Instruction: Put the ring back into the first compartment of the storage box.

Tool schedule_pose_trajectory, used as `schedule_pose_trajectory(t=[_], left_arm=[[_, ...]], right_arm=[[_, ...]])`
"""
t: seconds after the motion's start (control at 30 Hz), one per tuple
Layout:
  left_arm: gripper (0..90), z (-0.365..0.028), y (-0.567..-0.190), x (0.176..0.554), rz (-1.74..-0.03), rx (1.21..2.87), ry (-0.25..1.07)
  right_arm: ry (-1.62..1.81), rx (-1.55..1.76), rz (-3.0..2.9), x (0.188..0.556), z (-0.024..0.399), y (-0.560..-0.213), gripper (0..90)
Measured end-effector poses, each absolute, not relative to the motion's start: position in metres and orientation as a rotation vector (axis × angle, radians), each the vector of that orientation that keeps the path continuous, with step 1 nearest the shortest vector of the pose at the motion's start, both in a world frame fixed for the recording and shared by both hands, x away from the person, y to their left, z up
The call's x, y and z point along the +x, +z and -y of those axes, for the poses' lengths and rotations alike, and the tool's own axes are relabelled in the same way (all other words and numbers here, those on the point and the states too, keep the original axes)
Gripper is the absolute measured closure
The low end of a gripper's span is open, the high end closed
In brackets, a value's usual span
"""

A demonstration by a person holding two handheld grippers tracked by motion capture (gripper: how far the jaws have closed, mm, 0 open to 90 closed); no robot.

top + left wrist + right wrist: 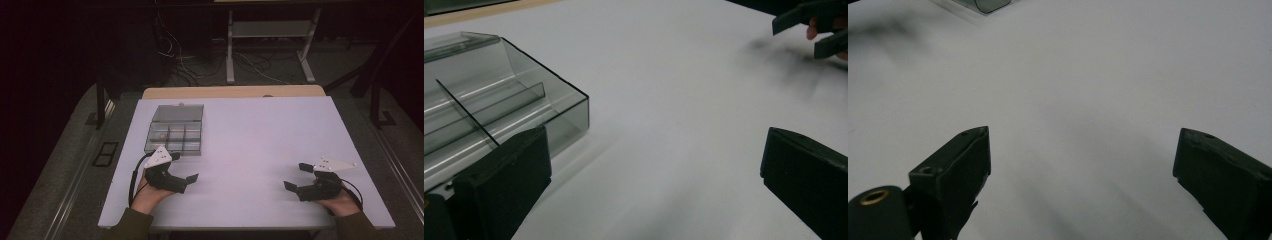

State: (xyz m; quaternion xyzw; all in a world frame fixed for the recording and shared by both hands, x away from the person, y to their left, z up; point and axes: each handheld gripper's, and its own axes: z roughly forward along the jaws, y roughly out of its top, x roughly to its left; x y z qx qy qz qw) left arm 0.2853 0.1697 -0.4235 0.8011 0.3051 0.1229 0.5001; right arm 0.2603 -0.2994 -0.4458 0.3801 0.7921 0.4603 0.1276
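Fingers apart on left gripper (184, 167) beside clear box (175, 131) and right gripper (296, 176), hands low on table (260, 140).

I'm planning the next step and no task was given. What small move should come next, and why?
Probably ease the left tool forward to the clear compartment box. Both tools are open and hold nothing, and the left one sits right beside the box's near edge, while the right tool rests far off on the bare white table.
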Motion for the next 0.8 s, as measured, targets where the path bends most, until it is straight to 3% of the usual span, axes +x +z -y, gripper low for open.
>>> schedule_pose_trajectory(t=[0.8], left_arm=[[0.0,-0.167,-0.438,0.269,-0.734,1.960,0.282]], right_arm=[[1.337,1.105,-2.306,0.260,0.299,-0.446,8.2]])
